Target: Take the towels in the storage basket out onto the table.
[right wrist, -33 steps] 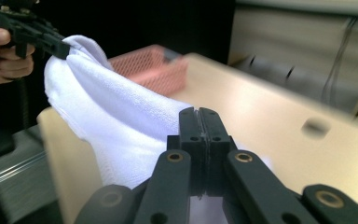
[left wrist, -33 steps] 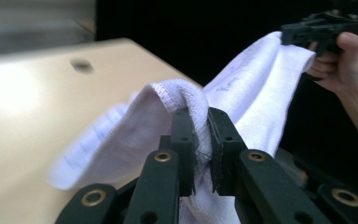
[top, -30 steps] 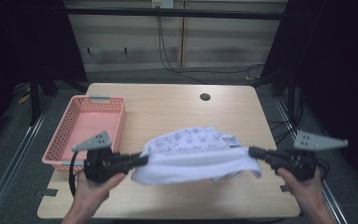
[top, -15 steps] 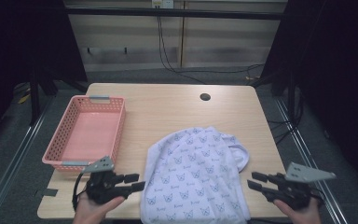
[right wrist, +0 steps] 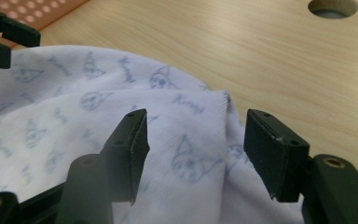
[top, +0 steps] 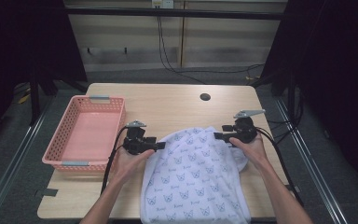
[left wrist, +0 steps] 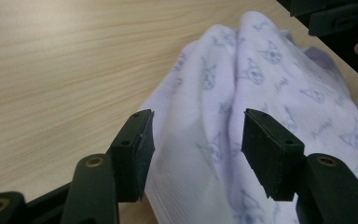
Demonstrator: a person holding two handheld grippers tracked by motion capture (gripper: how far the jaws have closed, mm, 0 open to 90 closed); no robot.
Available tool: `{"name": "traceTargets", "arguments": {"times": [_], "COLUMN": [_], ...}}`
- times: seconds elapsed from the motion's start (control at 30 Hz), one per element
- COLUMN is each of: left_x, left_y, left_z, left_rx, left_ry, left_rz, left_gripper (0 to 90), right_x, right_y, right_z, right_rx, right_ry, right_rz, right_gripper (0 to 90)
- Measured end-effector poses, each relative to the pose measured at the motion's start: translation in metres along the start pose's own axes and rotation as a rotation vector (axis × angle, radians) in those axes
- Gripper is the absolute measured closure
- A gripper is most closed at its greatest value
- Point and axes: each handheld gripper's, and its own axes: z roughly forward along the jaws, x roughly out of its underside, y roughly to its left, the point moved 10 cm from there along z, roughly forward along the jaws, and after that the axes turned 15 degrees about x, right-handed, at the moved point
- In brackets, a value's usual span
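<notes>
light wood table (top: 177, 109) fills the space before us, dark surroundings behind it. we see a white printed garment (top: 193, 182) spread across the near half of the table, its lower edge reaching the near edge. our left gripper (top: 161, 146) sits at the garment's upper left edge; its jaws have just been opening and stand apart, cloth lying between them with the pads off it. our right gripper (top: 219, 136) sits at the upper right edge, jaws likewise just opened, fabric between them unpinched. a pink basket (top: 70, 161) stands left of the garment, near our left hand (top: 128, 163).
</notes>
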Motion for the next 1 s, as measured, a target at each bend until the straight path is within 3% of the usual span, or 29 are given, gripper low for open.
{"name": "traceTargets", "arguments": {"times": [0.03, 0.07, 0.1, 0.13, 0.2, 0.23, 0.27, 0.3, 0.33, 0.37, 0.4, 0.47, 0.5, 0.57, 0.63, 0.7, 0.77, 0.8, 0.93, 1.0], "left_x": [0.000, -0.001, -0.003, -0.005, -0.001, 0.001, -0.002, -0.006, -0.011, -0.017, -0.023, -0.039, -0.047, -0.061, -0.062, -0.043, -0.018, -0.001, 0.059, 0.083], "left_y": [0.005, 0.012, 0.016, 0.015, 0.016, 0.016, 0.017, 0.016, 0.014, 0.013, 0.009, 0.001, -0.004, -0.018, -0.040, -0.065, -0.080, -0.083, -0.085, -0.089], "left_z": [0.003, 0.005, 0.007, 0.012, 0.023, 0.027, 0.026, 0.023, 0.019, 0.013, 0.007, -0.010, -0.019, -0.037, -0.051, -0.059, -0.061, -0.059, -0.049, -0.043], "left_rx": [-0.002, -0.036, -0.031, 0.008, -0.003, 0.017, 0.009, 0.034, 0.051, 0.022, 0.032, 0.004, 0.015, 0.019, 0.046, 0.080, 0.110, 0.110, 0.129, 0.154], "left_ry": [0.008, 0.012, -0.010, -0.026, 0.026, 0.054, 0.035, 0.002, -0.022, -0.032, -0.044, -0.080, -0.102, -0.144, -0.165, -0.133, -0.082, -0.030, 0.093, 0.157], "left_rz": [0.003, -0.005, -0.033, -0.063, -0.046, -0.042, -0.026, -0.050, -0.048, -0.017, -0.006, 0.060, 0.065, 0.114, 0.174, 0.236, 0.248, 0.250, 0.187, 0.169], "left_gripper": [41.7, 42.3, 42.2, 43.5, 61.5, 70.3, 82.4, 86.0, 86.5, 86.8, 86.9, 87.0, 87.0, 86.9, 86.9, 86.8, 86.8, 86.7, 86.4, 86.1], "right_x": [0.000, 0.001, 0.002, 0.004, 0.006, 0.006, 0.006, 0.004, 0.000, -0.005, -0.012, -0.030, -0.041, -0.060, -0.072, -0.070, -0.052, -0.037, 0.036, 0.073], "right_y": [-0.003, -0.003, -0.004, -0.004, 0.000, 0.002, 0.005, 0.006, 0.005, 0.003, 0.000, -0.003, -0.004, -0.003, 0.000, 0.009, 0.020, 0.024, 0.039, 0.052], "right_z": [0.008, 0.015, 0.022, 0.028, 0.038, 0.041, 0.042, 0.042, 0.040, 0.036, 0.031, 0.015, 0.004, -0.020, -0.047, -0.072, -0.093, -0.100, -0.111, -0.110], "right_rx": [0.012, 0.001, 0.003, 0.006, -0.015, -0.032, -0.045, -0.044, -0.038, -0.047, -0.040, -0.043, -0.038, -0.042, -0.062, -0.085, -0.108, -0.113, -0.136, -0.138], "right_ry": [0.012, 0.026, 0.042, 0.061, 0.086, 0.101, 0.107, 0.100, 0.086, 0.075, 0.059, 0.007, -0.024, -0.089, -0.159, -0.203, -0.206, -0.191, -0.076, -0.005], "right_rz": [0.015, 0.025, 0.032, 0.030, 0.038, 0.048, 0.048, 0.047, 0.046, 0.055, 0.050, 0.045, 0.039, 0.033, 0.024, 0.002, -0.024, -0.028, -0.025, -0.068], "right_gripper": [37.3, 37.2, 37.0, 36.2, 39.7, 53.4, 67.9, 79.2, 86.5, 87.7, 88.1, 88.4, 88.4, 88.4, 88.4, 88.4, 88.4, 88.4, 88.3, 88.3]}}
